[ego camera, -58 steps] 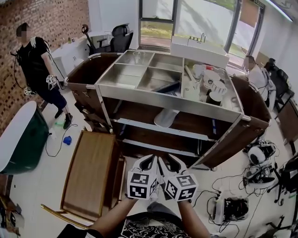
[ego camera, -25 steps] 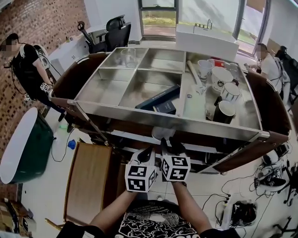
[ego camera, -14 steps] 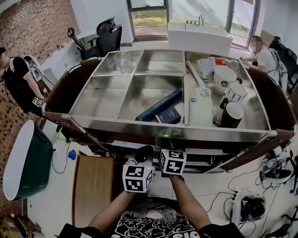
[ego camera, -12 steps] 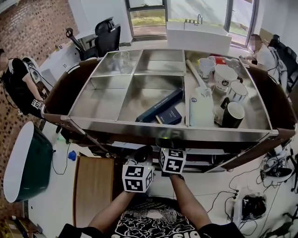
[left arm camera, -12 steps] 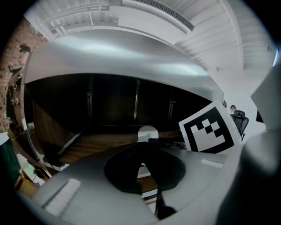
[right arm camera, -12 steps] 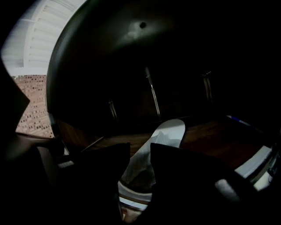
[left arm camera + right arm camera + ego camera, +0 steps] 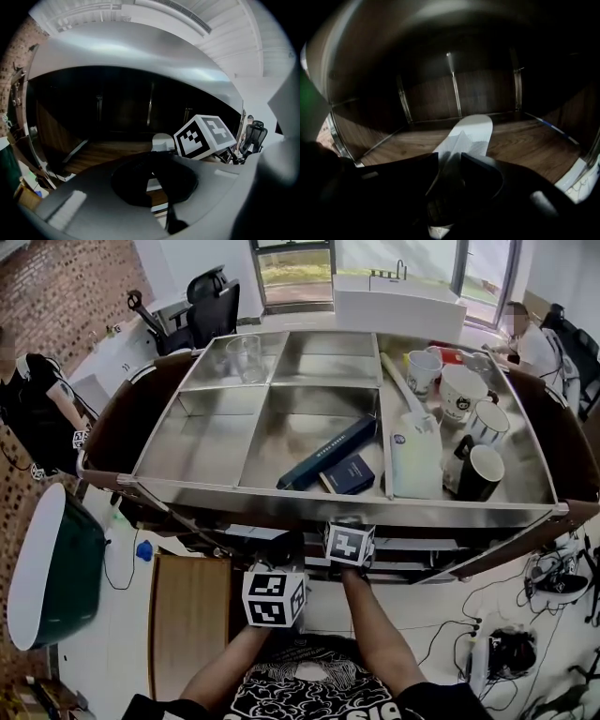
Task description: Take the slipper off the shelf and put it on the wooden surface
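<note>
Since a moment ago our right hand-held gripper (image 7: 450,161) has pushed further in beneath the steel tray (image 7: 211,442). From the head view only its marker cube now shows, at the tray's front rim. That tray tops the shelf unit (image 7: 122,427) and is split into compartments; under it runs the wooden shelf (image 7: 525,145). To our left, low beside the unit, stands the wooden bench (image 7: 187,624). The white slipper (image 7: 471,129) lies flat on the wooden shelf, running lengthwise away from us. Our right hand-held gripper's jaws are narrowed onto the slipper's raised upper, which fills the gap between them. Our left hand-held gripper (image 7: 157,174) hangs just beside the right one, outside the shelf, jaws pressed together and holding nothing. Up in the tray lie a dark blue box (image 7: 326,454) and, right of it, several mugs (image 7: 480,472).
</note>
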